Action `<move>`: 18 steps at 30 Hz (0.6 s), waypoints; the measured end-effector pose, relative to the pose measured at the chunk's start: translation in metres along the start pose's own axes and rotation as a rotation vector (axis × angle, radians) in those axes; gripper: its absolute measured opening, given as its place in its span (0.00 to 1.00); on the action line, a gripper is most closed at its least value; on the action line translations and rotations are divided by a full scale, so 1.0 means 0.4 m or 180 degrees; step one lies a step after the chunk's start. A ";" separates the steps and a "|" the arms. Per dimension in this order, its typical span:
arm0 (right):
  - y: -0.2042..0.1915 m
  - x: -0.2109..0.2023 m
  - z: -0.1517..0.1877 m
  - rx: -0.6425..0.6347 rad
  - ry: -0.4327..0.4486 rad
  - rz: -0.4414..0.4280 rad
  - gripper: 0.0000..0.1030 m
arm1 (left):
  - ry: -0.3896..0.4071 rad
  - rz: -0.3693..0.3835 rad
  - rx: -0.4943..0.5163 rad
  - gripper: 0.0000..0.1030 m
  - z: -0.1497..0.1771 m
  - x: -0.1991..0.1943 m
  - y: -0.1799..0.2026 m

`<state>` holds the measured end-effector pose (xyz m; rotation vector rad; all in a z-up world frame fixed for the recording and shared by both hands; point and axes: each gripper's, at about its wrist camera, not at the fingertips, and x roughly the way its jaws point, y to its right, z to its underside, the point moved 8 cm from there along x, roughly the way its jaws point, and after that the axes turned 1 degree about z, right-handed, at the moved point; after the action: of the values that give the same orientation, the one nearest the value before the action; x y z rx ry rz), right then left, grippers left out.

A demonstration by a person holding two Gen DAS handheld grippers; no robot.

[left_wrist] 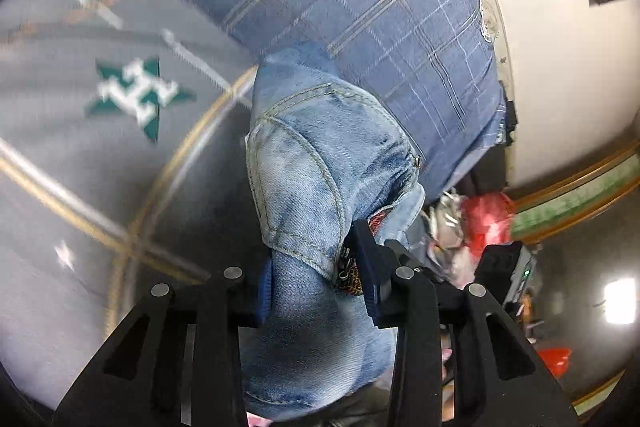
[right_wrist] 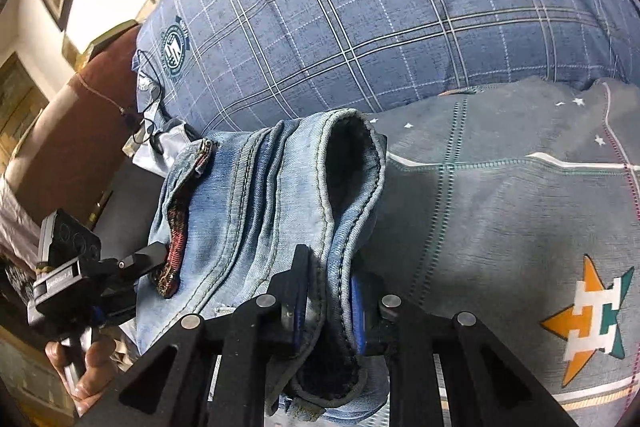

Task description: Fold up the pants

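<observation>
From the right wrist I'm seeing the left gripper (right_wrist: pixel 154 259) and the hand (right_wrist: pixel 86 367) carrying it; the left wrist is showing neither. A blue plaid pillow (right_wrist: pixel 360 19) is sitting behind, on the grey starred bedspread (right_wrist: pixel 500 227). Both my jaws are clamping the faded, bunched jeans (right_wrist: pixel 248 195), which are hanging over the bed; my right gripper (right_wrist: pixel 330 311) is pinching a hem.
</observation>
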<state>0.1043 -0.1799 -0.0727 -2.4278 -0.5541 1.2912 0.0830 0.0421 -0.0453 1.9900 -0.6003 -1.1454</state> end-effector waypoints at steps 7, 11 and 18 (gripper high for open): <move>-0.043 0.047 -0.127 0.0222 0.0029 -0.0182 0.17 | 0.0126 -0.0074 0.0109 0.34 -0.128 0.013 0.025; -0.018 0.095 -0.130 0.0277 0.0103 -0.0299 0.17 | 0.0037 -0.0173 0.0031 0.34 -0.121 0.085 -0.061; 0.033 0.206 -0.085 0.0394 -0.0273 -0.0049 0.17 | -0.0153 -0.0335 -0.0188 0.34 -0.106 0.125 -0.133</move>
<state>0.1775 -0.1553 -0.1190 -2.2726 -0.4989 1.3861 0.1458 0.0554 -0.1001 1.9681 -0.4850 -1.2631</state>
